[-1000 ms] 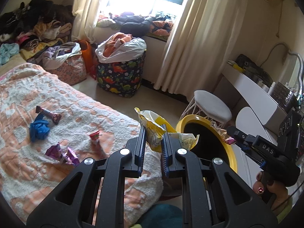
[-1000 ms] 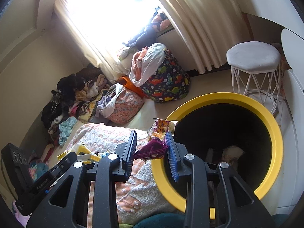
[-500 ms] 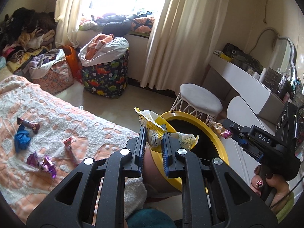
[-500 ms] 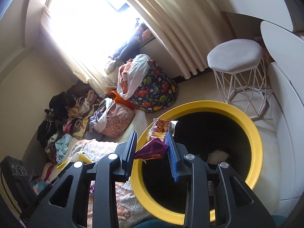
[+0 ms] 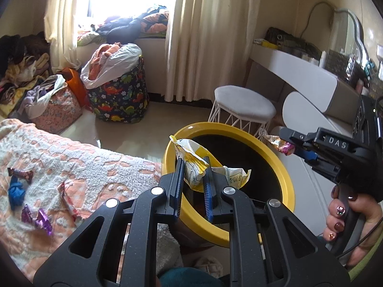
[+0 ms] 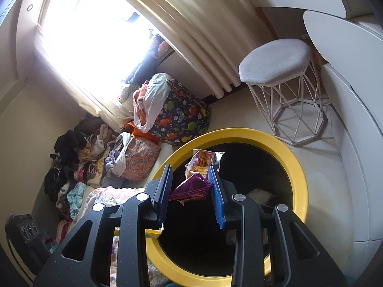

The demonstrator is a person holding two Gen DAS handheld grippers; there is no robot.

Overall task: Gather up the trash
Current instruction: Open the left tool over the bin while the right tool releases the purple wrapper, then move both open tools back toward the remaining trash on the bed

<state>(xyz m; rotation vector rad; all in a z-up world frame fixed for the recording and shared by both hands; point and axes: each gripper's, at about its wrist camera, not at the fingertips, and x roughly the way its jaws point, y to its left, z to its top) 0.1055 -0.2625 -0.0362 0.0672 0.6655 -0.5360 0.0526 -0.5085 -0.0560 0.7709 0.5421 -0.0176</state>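
My left gripper point(image 5: 193, 167) is shut on a crumpled yellow-and-white snack bag point(image 5: 191, 160), held over the near-left rim of the yellow-rimmed black bin point(image 5: 286, 174). My right gripper point(image 6: 191, 174) is shut on a purple wrapper point(image 6: 191, 187) with an orange-and-silver packet point(image 6: 203, 161) sticking out ahead, both hanging over the open bin point(image 6: 296, 167). In the left wrist view the right gripper point(image 5: 290, 147) comes in from the right over the bin's far edge. More wrappers lie on the bed: a red-white one point(image 5: 68, 201), purple ones point(image 5: 36, 217), a brown bar point(image 5: 20, 174) and blue trash point(image 5: 16, 192).
A peach-and-white blanket point(image 5: 83, 162) covers the bed left of the bin. A white wire-leg stool point(image 5: 244, 107) and a white curved desk point(image 5: 299, 64) stand behind and right. A dinosaur-print hamper point(image 5: 119, 95) and bags of clothes crowd the window wall. A hand point(image 5: 352, 224) grips the right tool.
Both grippers have swung from over the bed's edge to over the bin mouth, rolling as they went. The bin now fills more of each view. Both still clamp their wrappers.
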